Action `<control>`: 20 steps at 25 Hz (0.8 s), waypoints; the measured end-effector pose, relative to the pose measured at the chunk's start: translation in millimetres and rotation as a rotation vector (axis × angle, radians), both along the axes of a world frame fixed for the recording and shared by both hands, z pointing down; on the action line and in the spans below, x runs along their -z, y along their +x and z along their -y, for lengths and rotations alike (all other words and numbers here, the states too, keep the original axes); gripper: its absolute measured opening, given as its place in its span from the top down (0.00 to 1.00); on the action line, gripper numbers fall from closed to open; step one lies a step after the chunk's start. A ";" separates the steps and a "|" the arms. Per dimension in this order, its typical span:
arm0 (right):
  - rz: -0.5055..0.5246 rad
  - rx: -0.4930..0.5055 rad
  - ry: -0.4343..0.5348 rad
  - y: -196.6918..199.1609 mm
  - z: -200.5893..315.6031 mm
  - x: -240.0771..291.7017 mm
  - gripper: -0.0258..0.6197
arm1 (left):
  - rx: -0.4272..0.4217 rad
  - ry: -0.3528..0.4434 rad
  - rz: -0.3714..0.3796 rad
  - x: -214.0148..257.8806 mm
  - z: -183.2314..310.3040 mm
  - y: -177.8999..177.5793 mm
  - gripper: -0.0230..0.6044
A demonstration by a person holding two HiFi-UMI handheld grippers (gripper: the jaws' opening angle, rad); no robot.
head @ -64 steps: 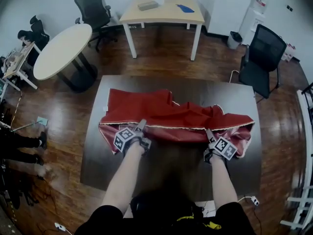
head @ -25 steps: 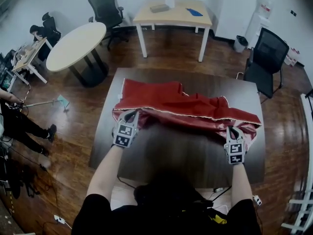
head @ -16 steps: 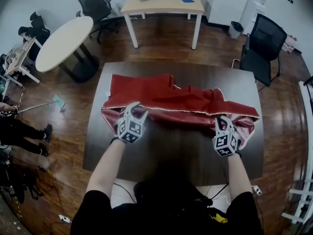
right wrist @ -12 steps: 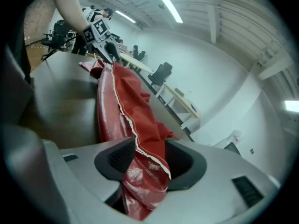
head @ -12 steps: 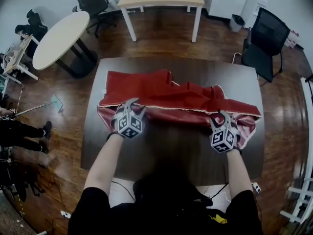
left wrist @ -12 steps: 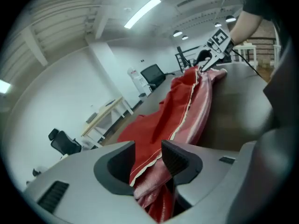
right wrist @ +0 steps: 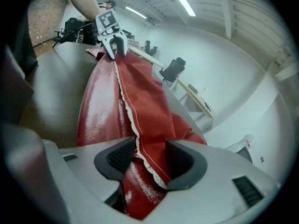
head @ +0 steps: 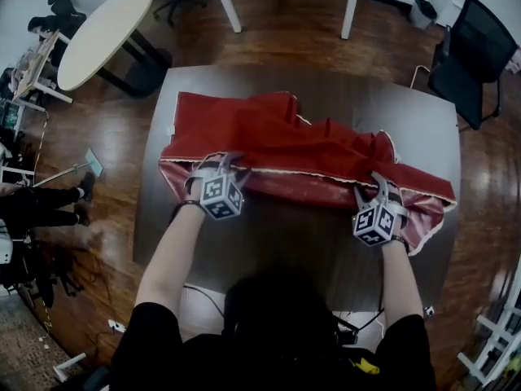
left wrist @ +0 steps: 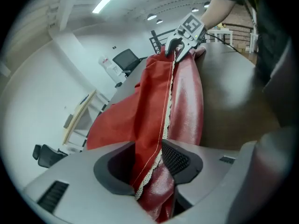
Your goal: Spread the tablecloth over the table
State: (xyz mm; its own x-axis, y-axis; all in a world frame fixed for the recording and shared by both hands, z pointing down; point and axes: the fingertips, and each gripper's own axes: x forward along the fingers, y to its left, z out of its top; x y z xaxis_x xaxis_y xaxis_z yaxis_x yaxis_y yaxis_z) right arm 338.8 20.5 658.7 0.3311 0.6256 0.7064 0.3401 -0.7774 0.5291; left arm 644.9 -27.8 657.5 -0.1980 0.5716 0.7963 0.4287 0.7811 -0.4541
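Lying bunched across the middle of the dark brown rectangular table point(head: 313, 259), the red tablecloth with a white lace-trimmed hem point(head: 269, 133) runs from roughly 10 o'clock to 4 o'clock of the tabletop in the head view. It is doubled over on itself, with a glossy underside showing along the near fold. The strips of table toward 6 and 12 o'clock lie uncovered.

The left gripper point(left wrist: 149, 164) sits at the near hem toward 9 o'clock and the right gripper point(right wrist: 147, 160) at the same hem toward 3 o'clock, well apart. The jaws of both have just been opening. In each gripper's own view they stand apart with the trimmed hem and the shiny layer between the pads, brushing one pad but not pinched.

The cloth looks light, limp and thin, so it should follow a pull without resistance and drape wherever it is dropped. The shiny backing is probably slick, both against the pads and over the table. A good hold would be on the hem at these two spread points, biting past the lace into the red fabric and taking only the layer meant to be drawn out. A hold on the lace alone could slip, or drag both layers together.
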 end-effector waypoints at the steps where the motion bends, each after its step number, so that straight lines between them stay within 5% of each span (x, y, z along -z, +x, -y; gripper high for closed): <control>1: -0.001 -0.001 0.006 -0.8 -1.4 -2.9 0.63 | -0.011 0.005 0.013 -0.4 2.0 -0.9 0.68; 7: 0.011 0.030 -0.003 -3.1 3.0 -6.4 0.63 | -0.032 0.029 -0.002 -5.8 7.6 5.6 0.65; 20: 0.175 0.122 -0.113 -22.6 7.5 -13.4 0.63 | -0.182 0.128 -0.237 -39.6 19.8 -1.5 0.73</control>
State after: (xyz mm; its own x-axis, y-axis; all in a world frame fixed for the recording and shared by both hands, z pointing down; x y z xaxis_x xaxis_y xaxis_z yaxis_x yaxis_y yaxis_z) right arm 316.2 13.1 672.1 0.2879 0.6670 0.6872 0.1426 -0.7395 0.6579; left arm 643.4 -47.6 697.1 -0.0880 0.4364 0.8954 0.1706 0.8922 -0.4181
